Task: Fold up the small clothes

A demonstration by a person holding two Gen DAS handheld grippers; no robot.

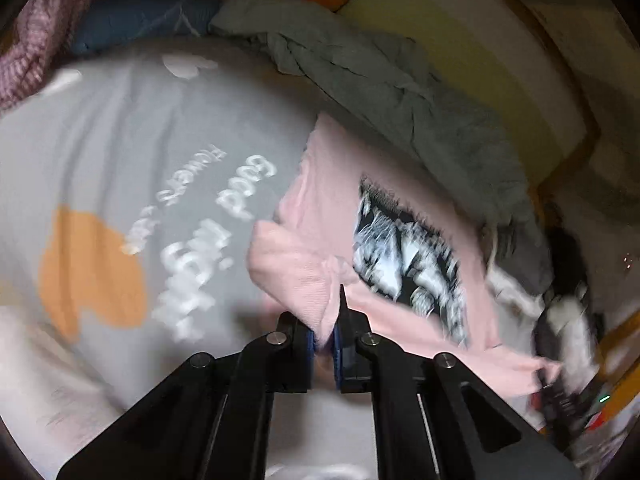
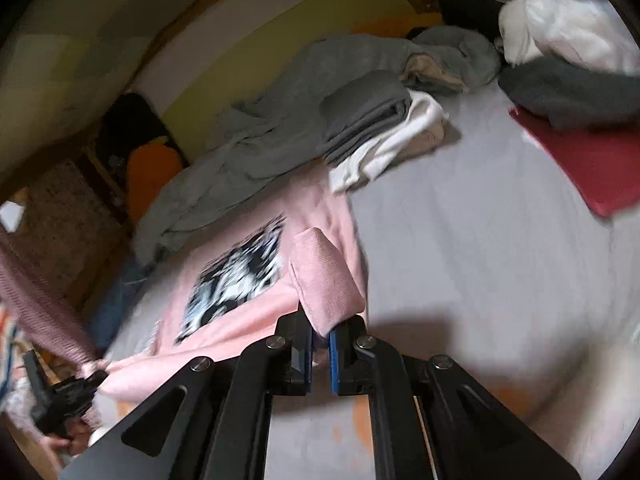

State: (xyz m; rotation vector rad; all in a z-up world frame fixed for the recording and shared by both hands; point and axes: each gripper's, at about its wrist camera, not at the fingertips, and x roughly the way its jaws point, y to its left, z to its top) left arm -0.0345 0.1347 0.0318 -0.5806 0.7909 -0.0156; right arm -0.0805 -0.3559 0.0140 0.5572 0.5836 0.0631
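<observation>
A small pink top (image 1: 320, 236) with a black-and-white print (image 1: 412, 256) is lifted off the grey bed sheet (image 1: 160, 128). My left gripper (image 1: 326, 340) is shut on a bunched corner of the pink fabric. In the right wrist view the same pink top (image 2: 240, 320) stretches across the grey sheet (image 2: 460, 248), and my right gripper (image 2: 320, 340) is shut on its ribbed pink cuff (image 2: 326, 284). The other gripper (image 2: 68, 396) shows at the lower left of that view, holding the far end of the top. The right gripper (image 1: 560, 396) appears blurred at the left wrist view's lower right.
A rumpled grey-green garment (image 1: 384, 88) lies beyond the pink top. Folded grey and white clothes (image 2: 376, 132) sit stacked on the bed, with a dark red cloth (image 2: 584, 164) and a dark and white heap (image 2: 560, 40) farther right. A yellow and white wall (image 1: 480, 52) borders the bed.
</observation>
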